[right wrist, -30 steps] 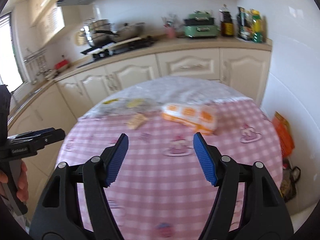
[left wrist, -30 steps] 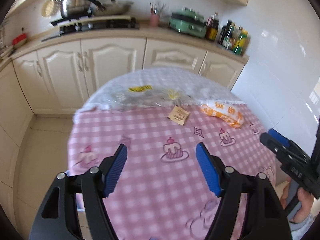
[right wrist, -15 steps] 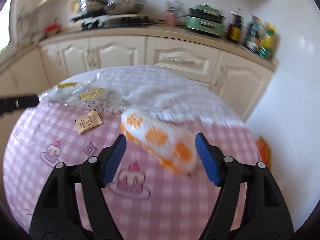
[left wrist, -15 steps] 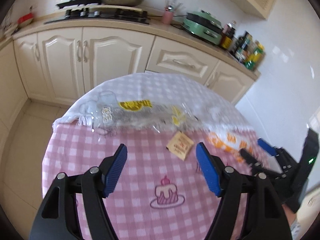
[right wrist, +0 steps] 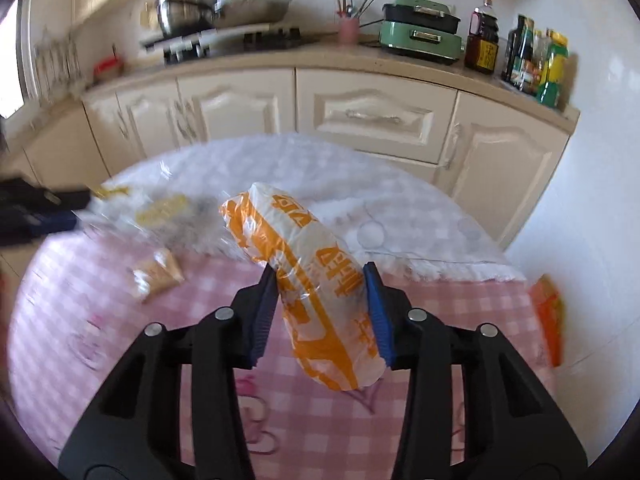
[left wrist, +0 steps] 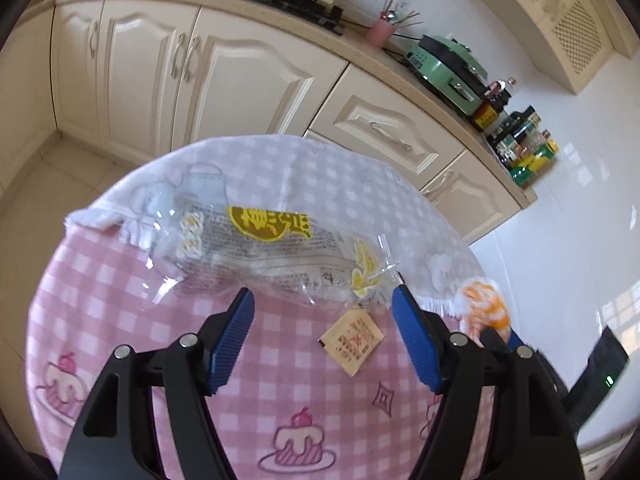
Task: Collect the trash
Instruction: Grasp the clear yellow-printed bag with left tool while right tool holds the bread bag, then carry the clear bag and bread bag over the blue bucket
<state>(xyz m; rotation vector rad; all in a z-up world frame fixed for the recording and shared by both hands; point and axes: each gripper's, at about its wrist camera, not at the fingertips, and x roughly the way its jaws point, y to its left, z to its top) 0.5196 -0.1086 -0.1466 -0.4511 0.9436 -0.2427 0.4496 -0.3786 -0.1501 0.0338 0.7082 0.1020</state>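
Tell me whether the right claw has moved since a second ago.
Yes. The right claw has come forward over the pink checked tablecloth to the orange-and-white bag, its jaws closing on it.

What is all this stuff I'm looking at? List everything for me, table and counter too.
orange bag: one, white with orange print, on the table, between the right tool's pads
clear bag: one, see-through with yellow print, far side of the table
sachet: one, tan, on the table, near the clear bag
tablecloth: one, pink check with cakes
green cooker: one, on the counter
pink cup: one, on the counter, holding utensils
bottles: several, dark and yellow, counter's right end
cabinets: cream, under the counter
left tool: blue pads, open, nothing between them
right tool: blue pads, just closing on the orange bag
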